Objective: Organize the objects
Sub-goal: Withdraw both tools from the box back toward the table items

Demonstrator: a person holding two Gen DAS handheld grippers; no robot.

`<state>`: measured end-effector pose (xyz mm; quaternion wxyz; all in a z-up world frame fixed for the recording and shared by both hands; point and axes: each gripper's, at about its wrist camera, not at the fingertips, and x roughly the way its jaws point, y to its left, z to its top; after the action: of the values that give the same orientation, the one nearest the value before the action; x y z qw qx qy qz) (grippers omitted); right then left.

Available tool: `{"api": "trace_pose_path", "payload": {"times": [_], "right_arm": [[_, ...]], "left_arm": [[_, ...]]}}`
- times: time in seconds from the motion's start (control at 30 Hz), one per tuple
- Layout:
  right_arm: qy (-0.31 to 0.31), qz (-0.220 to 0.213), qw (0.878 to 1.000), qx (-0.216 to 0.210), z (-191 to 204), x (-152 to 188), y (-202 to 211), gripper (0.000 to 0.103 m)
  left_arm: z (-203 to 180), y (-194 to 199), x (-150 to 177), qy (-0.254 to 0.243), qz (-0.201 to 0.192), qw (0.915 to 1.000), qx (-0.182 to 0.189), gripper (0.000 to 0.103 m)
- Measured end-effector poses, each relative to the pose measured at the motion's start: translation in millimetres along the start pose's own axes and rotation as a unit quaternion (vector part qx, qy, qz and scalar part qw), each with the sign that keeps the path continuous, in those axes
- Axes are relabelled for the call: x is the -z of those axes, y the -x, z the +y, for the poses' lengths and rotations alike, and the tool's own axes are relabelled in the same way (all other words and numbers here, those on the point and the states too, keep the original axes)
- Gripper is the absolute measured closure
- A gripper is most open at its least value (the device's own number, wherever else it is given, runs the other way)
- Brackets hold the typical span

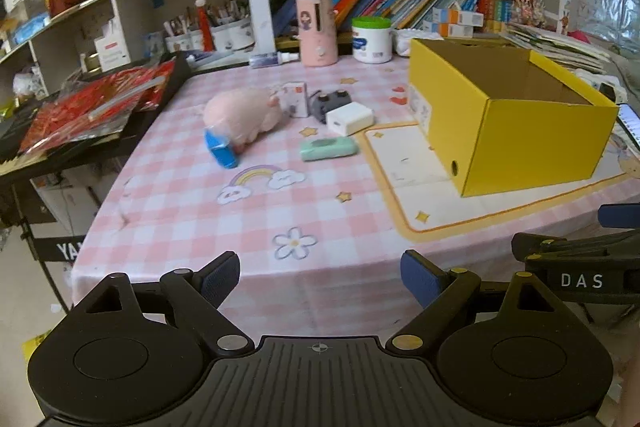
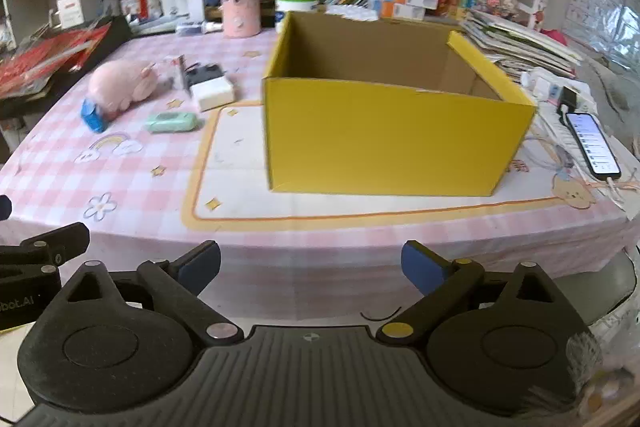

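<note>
An open yellow cardboard box [image 1: 540,143] [image 2: 384,139] stands on the right of the pink checked tablecloth and looks empty. Left of it lie a pink plush pig [image 1: 244,115] [image 2: 120,83], a blue toy [image 1: 222,149] [image 2: 94,117], a green packet [image 1: 328,148] [image 2: 172,122], a white box [image 1: 349,119] [image 2: 212,93], a grey gadget [image 1: 330,101] and a small carton [image 1: 296,98]. My left gripper [image 1: 320,279] is open and empty at the table's near edge. My right gripper [image 2: 312,267] is open and empty, in front of the yellow box.
A pink cylinder [image 1: 316,31] and a white green-lidded jar [image 1: 371,39] stand at the back by the bookshelves. Red packets [image 1: 92,107] lie on a black side stand at left. A lit phone [image 2: 594,143] and paper stacks lie right of the box.
</note>
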<state>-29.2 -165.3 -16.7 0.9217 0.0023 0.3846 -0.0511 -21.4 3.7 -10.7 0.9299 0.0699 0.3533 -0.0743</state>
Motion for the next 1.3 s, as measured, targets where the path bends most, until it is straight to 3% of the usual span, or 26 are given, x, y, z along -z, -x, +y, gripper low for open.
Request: {"api": "trace_pose_path", "payload": {"times": [0.43, 0.87, 1.3], "right_arm": [[0.024, 0.000, 0.998, -0.052, 44, -1, 2, 0.007], [0.048, -0.007, 0.996, -0.074, 73, -9, 1, 0.011], [0.065, -0.008, 0.994, -0.092, 87, -35, -28, 0.012]], "left_arm": [[37, 6, 10, 0.012, 0.008, 0.9998, -0.015, 0.013], [63, 8, 13, 0.042, 0.001, 0.9989, -0.023, 0.013], [81, -18, -7, 0.074, 0.007, 0.9964, -0.041, 0.014]]}}
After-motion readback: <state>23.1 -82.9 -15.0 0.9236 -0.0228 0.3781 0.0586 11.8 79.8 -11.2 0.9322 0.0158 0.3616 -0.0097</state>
